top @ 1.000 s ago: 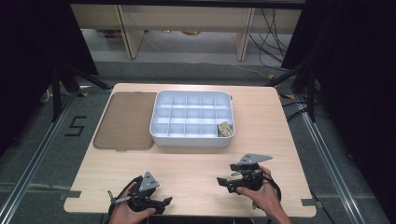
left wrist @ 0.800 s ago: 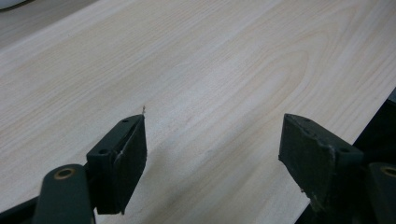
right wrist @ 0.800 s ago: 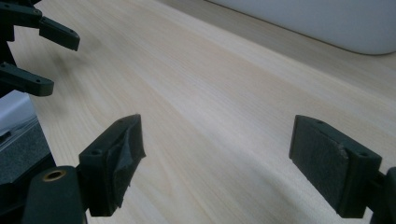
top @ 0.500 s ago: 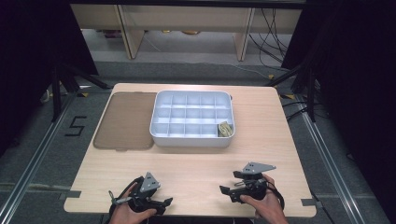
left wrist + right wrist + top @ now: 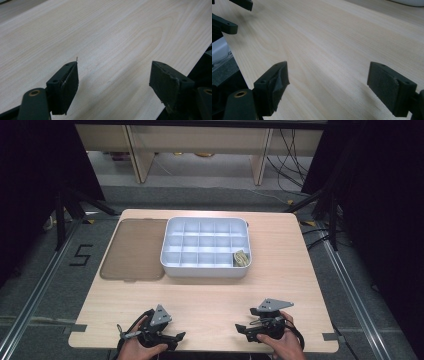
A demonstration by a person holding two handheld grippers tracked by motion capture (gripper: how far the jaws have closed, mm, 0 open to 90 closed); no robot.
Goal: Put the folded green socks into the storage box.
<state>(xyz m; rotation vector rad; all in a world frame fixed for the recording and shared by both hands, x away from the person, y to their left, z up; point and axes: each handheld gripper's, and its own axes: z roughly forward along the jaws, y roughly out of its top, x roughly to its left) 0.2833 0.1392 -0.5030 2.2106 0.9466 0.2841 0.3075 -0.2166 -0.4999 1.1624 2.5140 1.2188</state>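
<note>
A pale grey compartment tray [image 5: 206,266] stands at the middle of the wooden table [image 5: 215,297], with a small coiled greenish item [image 5: 241,258] in its near right cell. My left gripper [image 5: 176,337] rests at the table's near left edge, jaws pointing right; in the left gripper view it [image 5: 113,82] stands open over bare wood. My right gripper [image 5: 242,330] rests at the near right edge, jaws pointing left; in the right gripper view it [image 5: 328,82] is open with nothing between its pads. The other gripper's fingers [image 5: 224,25] show at that view's upper left.
A flat brown lid or mat [image 5: 135,249] lies left of the tray. The table's front edge [image 5: 200,351] runs just under both hands. Dark stands and cables sit on the floor around the table, with shelving [image 5: 200,140] beyond.
The right hand and gripper have drawn back toward the near edge of the table. The left gripper has barely moved.
</note>
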